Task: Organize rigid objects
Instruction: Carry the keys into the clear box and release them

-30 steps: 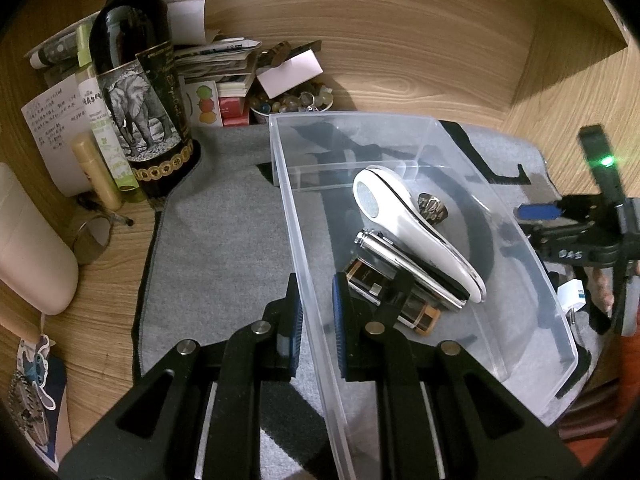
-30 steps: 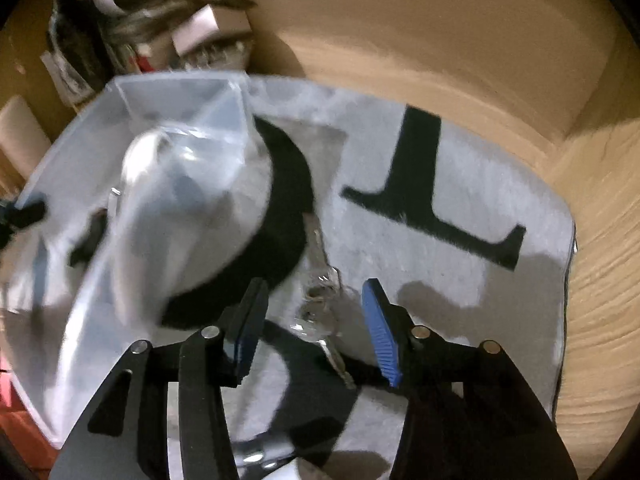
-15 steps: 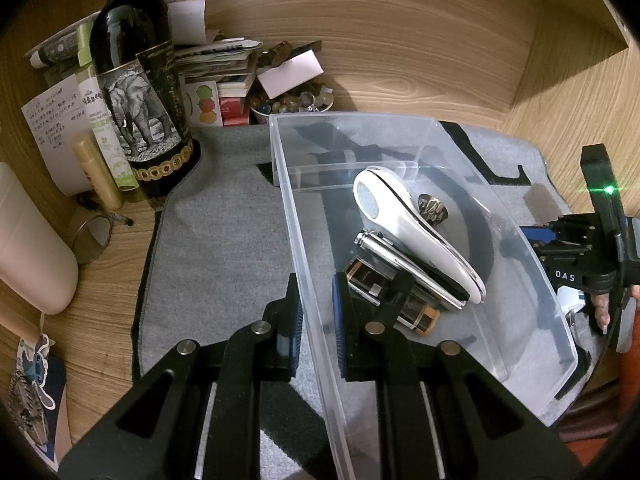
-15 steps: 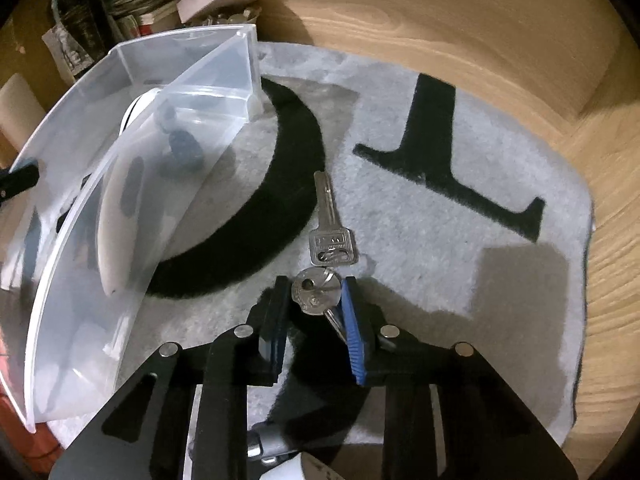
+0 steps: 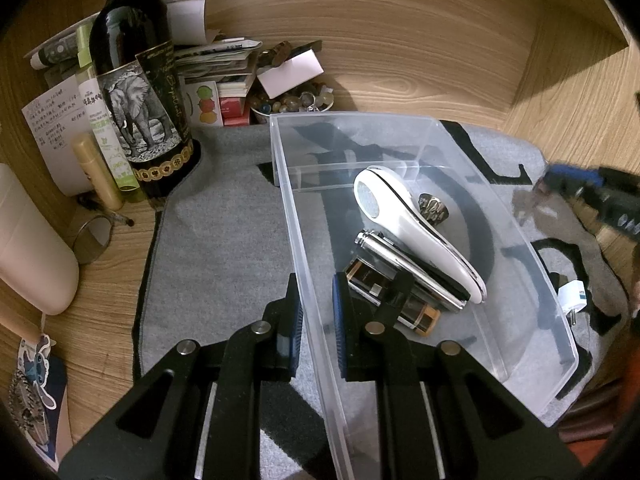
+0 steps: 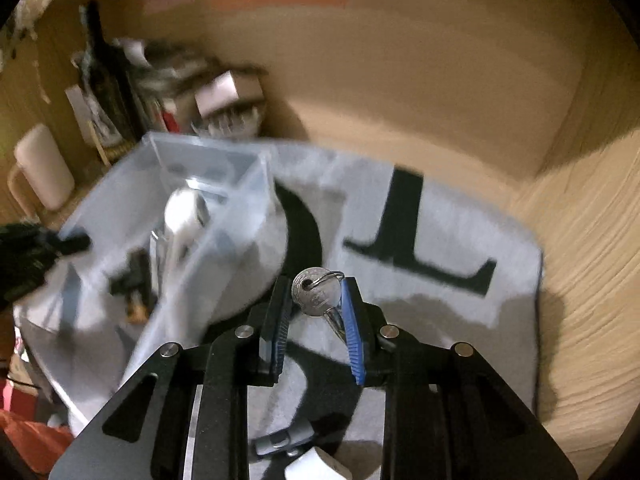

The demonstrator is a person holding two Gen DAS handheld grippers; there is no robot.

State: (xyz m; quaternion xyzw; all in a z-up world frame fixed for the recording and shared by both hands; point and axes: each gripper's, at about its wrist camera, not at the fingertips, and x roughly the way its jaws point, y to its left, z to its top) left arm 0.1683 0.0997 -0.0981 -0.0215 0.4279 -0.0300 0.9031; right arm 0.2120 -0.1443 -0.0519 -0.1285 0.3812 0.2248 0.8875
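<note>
1. My left gripper (image 5: 316,312) pinches the near long wall of the clear plastic bin (image 5: 532,248), one finger outside on the grey mat (image 5: 224,248), the other inside.
2. My right gripper (image 6: 316,320) is pressed onto a silver key (image 6: 316,294), held above the mat; the key's round head pokes up between the blue pads (image 6: 352,332), a ring through its hole.
3. In the left wrist view the right gripper (image 5: 560,196) appears blurred just beyond the bin's far wall, something silvery at its tip.
4. Inside the bin lie a white handheld device (image 5: 412,224), a silver cylinder (image 5: 400,264) partly beneath it, a dark amber-ended case (image 5: 384,296) and a small metal trinket (image 5: 432,208).
5. A wine bottle (image 5: 136,80) with an elephant label stands at the mat's far left corner, among papers (image 5: 220,60) and a bowl of beads (image 5: 292,100).
6. A white plug (image 5: 572,300) rests on the mat just outside the bin's right wall.
</note>
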